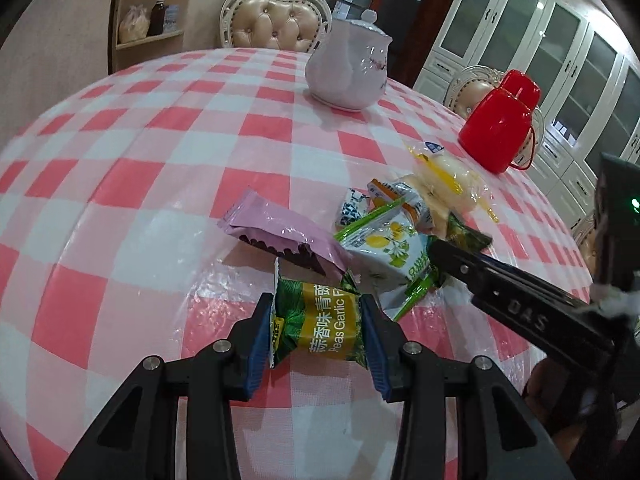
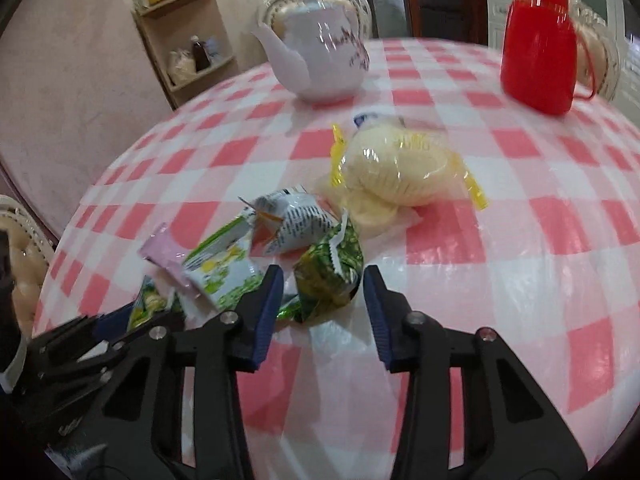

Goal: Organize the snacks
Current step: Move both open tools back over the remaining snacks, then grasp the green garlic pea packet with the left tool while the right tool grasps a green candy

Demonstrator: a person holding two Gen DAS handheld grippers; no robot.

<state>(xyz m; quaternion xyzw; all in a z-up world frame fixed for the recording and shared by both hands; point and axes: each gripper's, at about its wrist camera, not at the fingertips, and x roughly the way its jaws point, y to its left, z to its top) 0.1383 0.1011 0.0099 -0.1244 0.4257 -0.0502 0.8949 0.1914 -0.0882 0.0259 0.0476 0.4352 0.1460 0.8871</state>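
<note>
My left gripper is shut on a green and yellow garlic pea packet, both blue pads against its sides, just above the checked tablecloth. Beyond it lies a heap of snacks: a pink packet, a lemon packet and a yellow-wrapped cake. My right gripper straddles a dark green pea packet lying at the near edge of the heap. Its right pad is at the wrapper and a thin gap shows at the left pad.
A white teapot stands at the far middle of the table and a red jug at the far right. A white and orange packet lies in the heap. An upholstered chair stands behind the table.
</note>
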